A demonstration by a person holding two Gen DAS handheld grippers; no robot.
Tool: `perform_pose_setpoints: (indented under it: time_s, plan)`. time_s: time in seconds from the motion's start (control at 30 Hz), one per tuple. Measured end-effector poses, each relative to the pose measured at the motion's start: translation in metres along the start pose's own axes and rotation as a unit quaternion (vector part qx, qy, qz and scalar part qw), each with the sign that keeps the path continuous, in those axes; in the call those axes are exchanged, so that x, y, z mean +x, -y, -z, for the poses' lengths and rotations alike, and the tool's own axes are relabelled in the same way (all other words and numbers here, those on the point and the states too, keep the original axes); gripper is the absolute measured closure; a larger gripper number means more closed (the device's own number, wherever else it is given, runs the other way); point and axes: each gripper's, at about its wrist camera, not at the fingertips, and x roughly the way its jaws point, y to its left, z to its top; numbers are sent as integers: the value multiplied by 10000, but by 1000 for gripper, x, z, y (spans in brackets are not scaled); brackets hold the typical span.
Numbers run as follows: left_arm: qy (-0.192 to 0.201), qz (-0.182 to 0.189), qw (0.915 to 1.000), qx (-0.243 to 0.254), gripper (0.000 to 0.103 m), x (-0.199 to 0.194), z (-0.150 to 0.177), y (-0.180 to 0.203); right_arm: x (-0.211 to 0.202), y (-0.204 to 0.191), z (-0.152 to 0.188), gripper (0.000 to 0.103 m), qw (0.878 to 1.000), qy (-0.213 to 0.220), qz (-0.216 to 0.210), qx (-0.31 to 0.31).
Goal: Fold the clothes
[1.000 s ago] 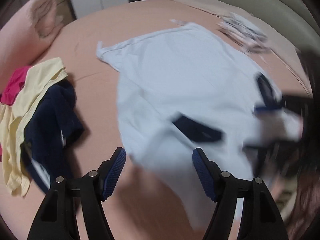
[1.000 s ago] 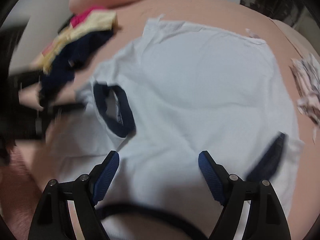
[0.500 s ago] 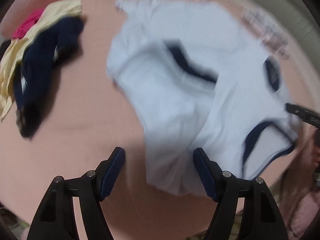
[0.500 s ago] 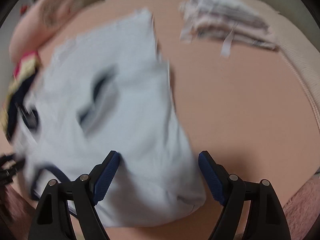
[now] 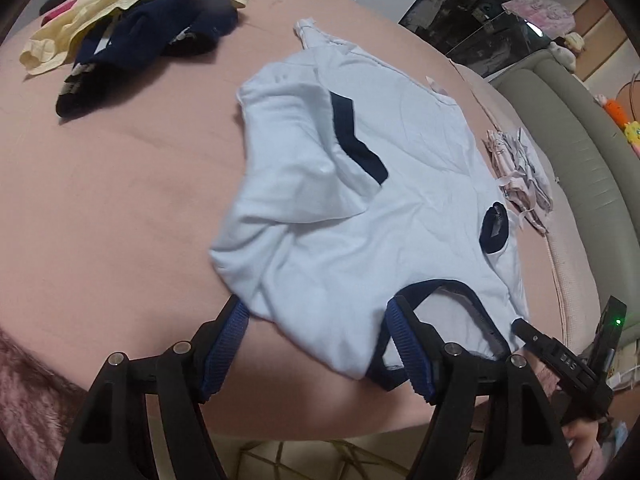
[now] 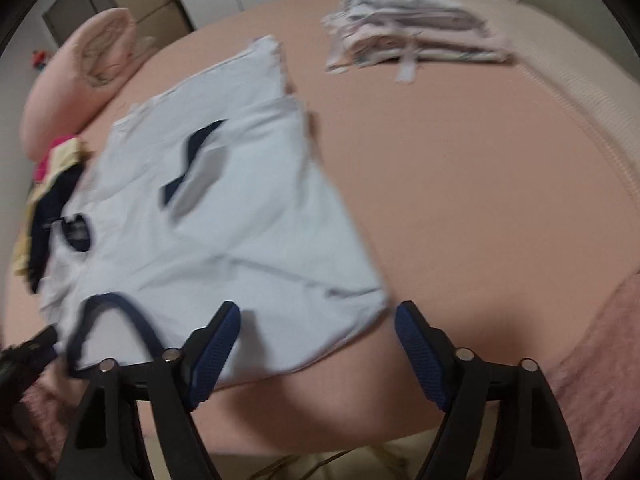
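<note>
A light blue T-shirt [image 5: 360,200] with navy collar and sleeve trim lies on the pink bed, both sleeves folded in over its body. It also shows in the right wrist view [image 6: 224,216]. My left gripper [image 5: 320,344] is open, its jaws astride the shirt's near left shoulder edge by the collar. My right gripper [image 6: 318,348] is open over the shirt's near right shoulder corner. The right gripper [image 5: 560,356] also shows at the lower right of the left wrist view. Neither holds cloth.
A heap of yellow, navy and pink clothes [image 5: 140,20] lies at the far left. A stack of folded pale clothes [image 6: 412,36] lies at the far right. A pink pillow [image 6: 80,72] sits at the back. The bed's front edge [image 6: 360,436] is just below the grippers.
Both grippers have swung back toward the near edge of the bed. The sleeves now lie folded in over the shirt body and the shirt lies still.
</note>
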Motion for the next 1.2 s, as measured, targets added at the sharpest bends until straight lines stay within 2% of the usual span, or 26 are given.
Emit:
perform_pose_setpoints:
  time_s: [0.07,0.1,0.13,0.17,0.2,0.4,0.53,0.6,0.67,0.7,0.73,0.77,0.87,0.97,1.1,1.13,1.2]
  plan:
    - [73,7,10000,25,34,7,-5,3,1,-4,-1,39,9998,-18,-210,-13]
    - [128,96,9999,0,35,7,-2,5,4,-6,-2,57,9997,-14,-255,-52]
    - [168,185,9997,-22,40,4,3,5,7,-8,-3,70,9995,-9,-299,-91]
    - [167,259,9995,-42,57,0,8,3,9,-6,-4,75,9990,-12,-445,-6]
    - [138,307,9994,-72,66,0,9,3,11,-4,-5,82,9982,-16,-591,79]
    - [-17,868,9951,-467,66,3,15,0,14,1,-5,80,9950,22,-866,500]
    - [29,732,9961,-487,63,9,14,3,18,-4,-6,74,9937,36,-1015,483]
    - [109,685,9969,-360,53,7,17,6,21,-8,-7,74,9934,64,-1068,403]
    - [100,544,9984,-113,54,5,16,12,23,-12,-8,80,9932,86,-1125,293]
    - [78,453,9989,30,70,4,16,15,22,-14,-8,100,9917,35,-1254,278]
    - [51,371,9992,142,86,3,16,17,21,-15,-8,99,9900,-17,-1384,263]
    - [-5,347,9993,153,97,1,17,15,19,-18,-7,99,9904,-29,-1366,211]
    - [-114,710,9970,-274,97,-8,18,0,14,-25,0,99,9911,-140,-1323,40]
    - [-130,806,9951,-552,96,-11,20,-10,9,-23,6,99,9904,-229,-1354,187]
    - [-413,992,9885,-1060,93,10,17,-24,20,-23,7,89,9899,-233,-1332,418]
    - [-402,1026,9878,-1096,93,13,14,-24,23,-25,7,88,9895,-198,-1364,426]
    - [-328,921,9922,-777,93,13,7,-14,22,-33,5,89,9914,-137,-1287,194]
